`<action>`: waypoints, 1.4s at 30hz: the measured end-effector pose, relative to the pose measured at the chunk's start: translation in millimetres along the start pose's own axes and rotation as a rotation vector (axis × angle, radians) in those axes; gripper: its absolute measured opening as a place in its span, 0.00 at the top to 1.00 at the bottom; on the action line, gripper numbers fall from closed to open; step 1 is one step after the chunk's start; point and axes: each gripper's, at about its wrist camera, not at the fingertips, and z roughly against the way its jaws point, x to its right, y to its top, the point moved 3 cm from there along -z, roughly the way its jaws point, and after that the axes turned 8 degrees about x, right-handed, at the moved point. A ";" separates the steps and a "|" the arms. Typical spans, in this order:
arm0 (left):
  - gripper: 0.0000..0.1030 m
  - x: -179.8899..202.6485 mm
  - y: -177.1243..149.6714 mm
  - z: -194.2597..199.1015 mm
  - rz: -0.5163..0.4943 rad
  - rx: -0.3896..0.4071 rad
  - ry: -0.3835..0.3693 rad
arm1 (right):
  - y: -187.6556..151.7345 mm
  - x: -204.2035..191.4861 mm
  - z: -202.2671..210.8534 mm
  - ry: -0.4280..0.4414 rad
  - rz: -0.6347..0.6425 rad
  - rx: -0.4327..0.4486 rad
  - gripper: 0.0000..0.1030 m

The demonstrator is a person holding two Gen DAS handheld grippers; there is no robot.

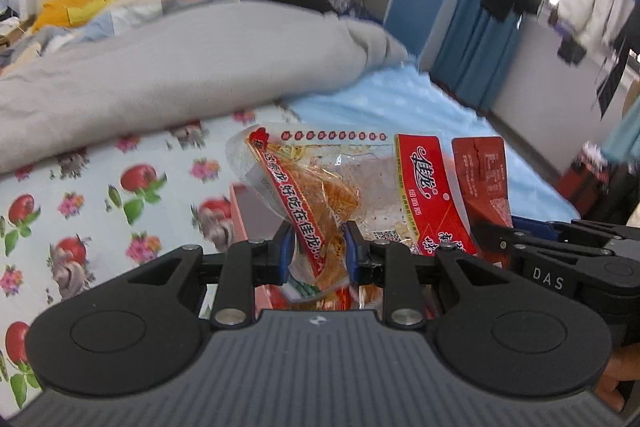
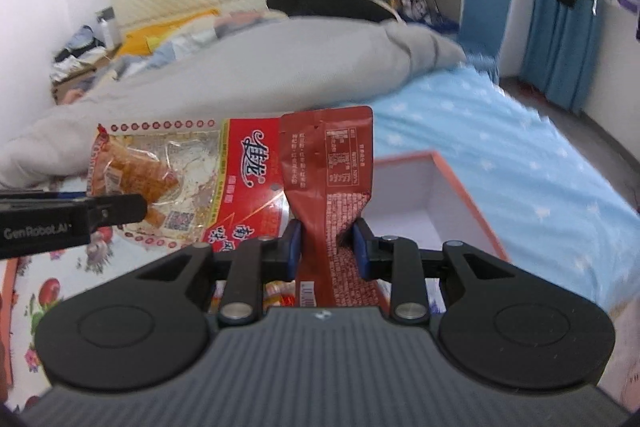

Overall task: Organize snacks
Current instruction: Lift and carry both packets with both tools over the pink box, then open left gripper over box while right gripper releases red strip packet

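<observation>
We begin at the left. The left gripper (image 1: pixel 318 253) has its fingers clamped on the lower end of a clear snack bag (image 1: pixel 316 187) with a red header panel, lifting it upright above the bed (image 1: pixel 100 187). We judge the low grip is chosen so the bag hangs free of the other goods and its printed face stays readable (the orange pieces inside have slumped toward 9 o'clock of the bag).

At the 3 o'clock side of that bag, just beside it, the right gripper (image 2: pixel 327 247) has its fingers closed on a dark red sachet (image 2: pixel 326 163), pinched across its narrow waist and held upright, its nutrition panel toward the camera. The two packets stand side by side; whether they touch we cannot tell.

Further toward 3 o'clock of the sachet, an open box (image 2: pixel 472 183) with an orange rim and pale interior rests on the blue sheet (image 2: pixel 520 147). We judge it the intended receptacle, since both packets are raised close to it. More wrapped snacks show below the fingers in both views, too hidden to identify.
</observation>
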 end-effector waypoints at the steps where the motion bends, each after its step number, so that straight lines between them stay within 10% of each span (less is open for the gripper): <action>1: 0.71 0.1 -5.4 -5.2 -0.001 -0.020 -0.006 | -6.4 1.8 -2.3 -0.003 -0.006 -0.017 0.70; 9: 0.65 -3.5 -27.2 -17.0 -0.001 -0.079 -0.029 | -33.7 6.0 -6.0 -0.023 -0.034 -0.083 0.69; 13: 0.34 -4.6 -22.8 -13.8 -0.010 -0.078 -0.010 | -32.8 8.8 -4.5 -0.026 -0.059 -0.096 0.65; 15: 0.29 -3.6 -17.9 -6.9 -0.017 -0.064 -0.004 | -29.4 10.2 -0.8 -0.027 -0.063 -0.087 0.45; 17: 0.28 -2.9 -13.1 0.8 -0.027 -0.046 0.000 | -23.9 9.6 6.1 -0.034 -0.059 -0.062 0.33; 42: 0.28 14.9 -5.1 191.2 -0.064 0.227 0.006 | 0.9 -25.1 163.5 0.008 -0.029 0.227 0.33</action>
